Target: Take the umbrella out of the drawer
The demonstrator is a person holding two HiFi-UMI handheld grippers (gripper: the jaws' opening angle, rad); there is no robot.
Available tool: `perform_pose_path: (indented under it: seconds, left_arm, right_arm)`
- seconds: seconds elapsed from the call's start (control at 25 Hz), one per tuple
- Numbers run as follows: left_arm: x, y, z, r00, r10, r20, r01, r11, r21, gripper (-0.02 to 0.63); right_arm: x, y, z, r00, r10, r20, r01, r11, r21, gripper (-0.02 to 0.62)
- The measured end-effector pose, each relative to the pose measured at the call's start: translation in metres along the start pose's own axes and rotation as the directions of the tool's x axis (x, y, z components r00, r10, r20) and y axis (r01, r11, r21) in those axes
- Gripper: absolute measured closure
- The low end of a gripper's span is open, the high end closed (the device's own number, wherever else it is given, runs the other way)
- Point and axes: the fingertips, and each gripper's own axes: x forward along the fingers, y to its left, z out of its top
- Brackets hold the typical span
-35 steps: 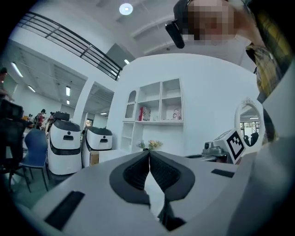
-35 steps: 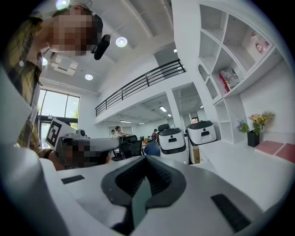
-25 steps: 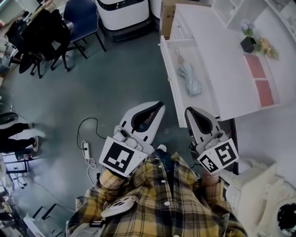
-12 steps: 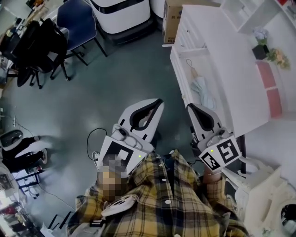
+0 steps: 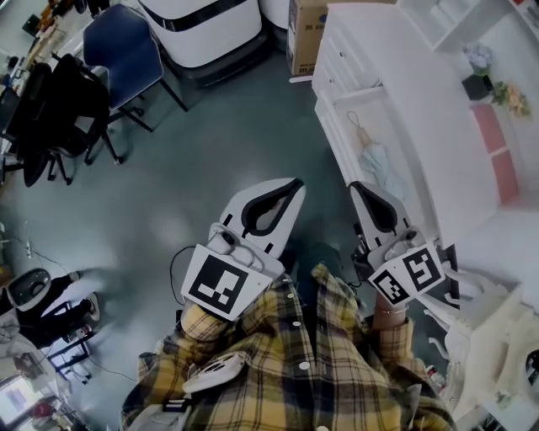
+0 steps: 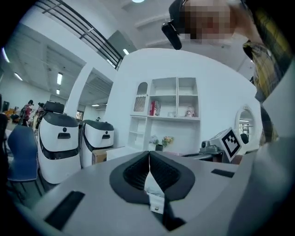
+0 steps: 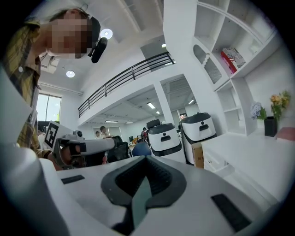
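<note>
A folded pale-blue umbrella with a tan handle lies in the open white drawer, pulled out of the white cabinet. My right gripper hovers just short of the drawer's near end, beside the umbrella's lower tip, shut and empty. My left gripper hangs over the floor left of the drawer, also shut with nothing in it. The left gripper view shows its pads meeting at the tip, and the right gripper view shows the same. Neither gripper view shows the umbrella.
A dark pot of flowers stands on the cabinet top. Two white robots, a cardboard box, a blue chair and a black chair stand across the grey floor. A cable lies beside my left gripper.
Both grippers have travelled with the person toward the drawer, and the right one now sits nearer the umbrella. Both pairs of jaws stayed shut.
</note>
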Motion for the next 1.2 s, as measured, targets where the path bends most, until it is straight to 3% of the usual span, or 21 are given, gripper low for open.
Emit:
perform_pose_path:
  seconds: [0.64, 0.88, 1.2]
  left_arm:
    - [0.031, 0.037, 0.006, 0.999, -0.038, 0.001, 0.038, 0.999, -0.012, 0.583]
    - [0.077, 0.065, 0.010, 0.998, -0.058, -0.021, 0.058, 0.998, -0.016, 0.583]
    - [0.172, 0.089, 0.026, 0.985, -0.158, -0.066, 0.160, 0.987, 0.028, 0.584]
  right_arm:
    - [0.026, -0.030, -0.004, 0.998, -0.055, -0.034, 0.056, 0.998, 0.024, 0.578]
    - [0.051, -0.073, 0.000, 0.996, -0.082, -0.045, 0.084, 0.996, 0.041, 0.578]
    - [0.073, -0.152, 0.022, 0.982, -0.185, -0.032, 0.187, 0.979, 0.079, 0.578]
